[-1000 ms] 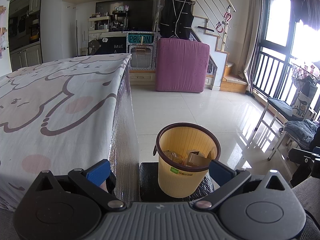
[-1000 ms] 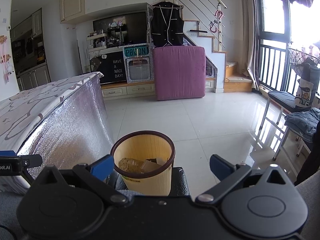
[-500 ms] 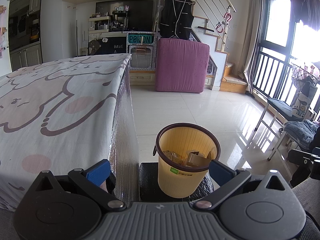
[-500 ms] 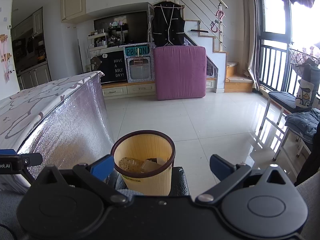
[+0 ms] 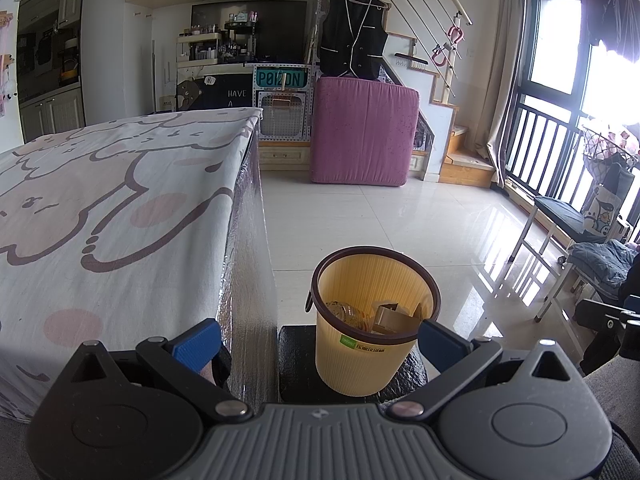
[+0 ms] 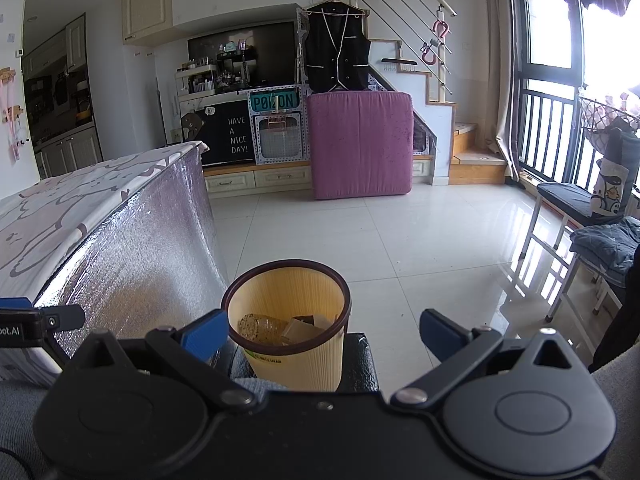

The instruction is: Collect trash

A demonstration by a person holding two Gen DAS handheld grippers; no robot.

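Observation:
A yellow ribbed trash bin (image 5: 370, 336) with a dark brown rim stands on a black stool beside the table. It holds a clear plastic bottle (image 5: 346, 314) and cardboard scraps (image 5: 394, 318). It also shows in the right wrist view (image 6: 296, 344), with the bottle (image 6: 260, 326) inside. My left gripper (image 5: 318, 344) is open and empty, its blue fingertips spread either side of the bin in view. My right gripper (image 6: 320, 332) is open and empty, held just behind the bin.
A table (image 5: 100, 216) with a pink cartoon cloth and foil side skirt is at left. White tiled floor (image 5: 380, 220) stretches ahead to a purple mattress (image 5: 362, 132) and stairs. A chair with clothes (image 5: 600, 256) stands at right.

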